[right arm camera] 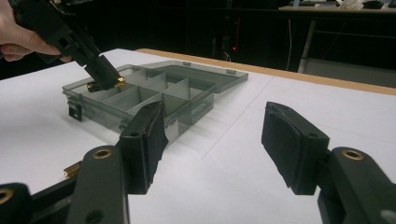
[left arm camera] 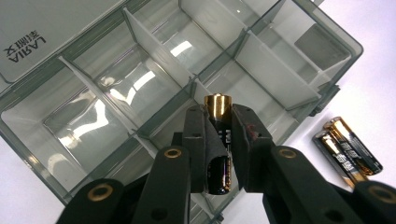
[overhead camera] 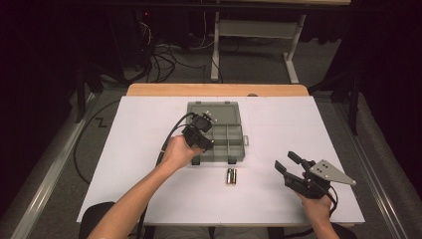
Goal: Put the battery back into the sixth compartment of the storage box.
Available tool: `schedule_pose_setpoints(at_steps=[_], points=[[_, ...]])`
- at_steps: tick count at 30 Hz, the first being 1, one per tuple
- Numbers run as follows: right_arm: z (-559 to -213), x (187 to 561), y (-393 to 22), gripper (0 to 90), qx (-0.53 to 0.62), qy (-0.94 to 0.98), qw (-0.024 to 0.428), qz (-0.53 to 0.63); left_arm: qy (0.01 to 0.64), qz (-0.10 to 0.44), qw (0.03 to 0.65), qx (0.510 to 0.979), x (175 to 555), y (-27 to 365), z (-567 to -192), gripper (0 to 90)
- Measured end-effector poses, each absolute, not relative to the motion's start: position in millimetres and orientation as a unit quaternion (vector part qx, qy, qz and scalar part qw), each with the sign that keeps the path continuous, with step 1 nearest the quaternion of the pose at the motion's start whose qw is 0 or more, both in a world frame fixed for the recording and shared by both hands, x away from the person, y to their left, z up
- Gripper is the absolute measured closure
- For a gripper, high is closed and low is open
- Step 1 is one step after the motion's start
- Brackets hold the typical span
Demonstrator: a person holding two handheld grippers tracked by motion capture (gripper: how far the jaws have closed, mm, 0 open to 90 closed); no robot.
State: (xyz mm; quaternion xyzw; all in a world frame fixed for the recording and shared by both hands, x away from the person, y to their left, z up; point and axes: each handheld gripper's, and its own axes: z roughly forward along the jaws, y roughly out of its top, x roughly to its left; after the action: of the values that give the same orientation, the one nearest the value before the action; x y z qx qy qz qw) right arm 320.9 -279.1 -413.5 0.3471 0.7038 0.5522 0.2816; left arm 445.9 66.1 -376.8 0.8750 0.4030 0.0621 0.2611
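1. Presently, a battery (left arm camera: 218, 140) is gripped between the jaws of the left gripper (overhead camera: 200, 138) and is held over the open compartment box (overhead camera: 238, 145) on the white bench (overhead camera: 278, 199).
2. In the left gripper view the battery is seen clamped lengthwise between the two pads, its gold cap projecting beyond the jaw tips and pointing toward the near row of compartments.
3. For the step to be done well, it is judged that the cell should be lowered until it lies inside one compartment, clear of the dividers (left arm camera: 275, 70), before the jaws are opened; a release from height is likely to let it bounce or roll against a wall.
4. The tilt of the gripper should be kept shallow, so that the battery is laid flat rather than stood on its end.
5. In the right gripper view the battery's gold end (right arm camera: 120, 82) is seen just at or above the box's near-left compartment; whether it touches the floor of the box cannot be told.
6. Two further batteries (overhead camera: 231, 176) lie side by side on the bench, just in front of the box.
7. The right gripper (overhead camera: 293, 168) is held with its jaws wide apart and nothing between them, well apart from the box.
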Motion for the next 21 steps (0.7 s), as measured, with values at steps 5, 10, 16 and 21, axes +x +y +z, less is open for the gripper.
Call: schedule_pose_setpoints(at_steps=[5, 10, 16, 21], points=[[-413.6, 321.0, -278.7, 41.5, 0.345, 0.705, 0.281, 0.553, 0.405, 0.065, 0.252, 0.876, 448.5, 66.6, -380.8, 75.7], [-413.7, 321.2, -279.0, 41.5, 0.345, 0.705, 0.279, 0.553, 0.406, 0.066, 0.258, 0.874, 449.5, 68.4, -380.7, 72.5], [-414.0, 321.3, -278.4, 41.5, 0.345, 0.706, 0.278, 0.553, 0.408, 0.066, 0.257, 0.874, 448.0, 71.1, -379.8, 70.5], [-413.9, 321.3, -277.5, 41.5, 0.343, 0.707, 0.278, 0.553, 0.404, 0.073, 0.257, 0.875, 444.3, 70.6, -377.9, 63.5]])
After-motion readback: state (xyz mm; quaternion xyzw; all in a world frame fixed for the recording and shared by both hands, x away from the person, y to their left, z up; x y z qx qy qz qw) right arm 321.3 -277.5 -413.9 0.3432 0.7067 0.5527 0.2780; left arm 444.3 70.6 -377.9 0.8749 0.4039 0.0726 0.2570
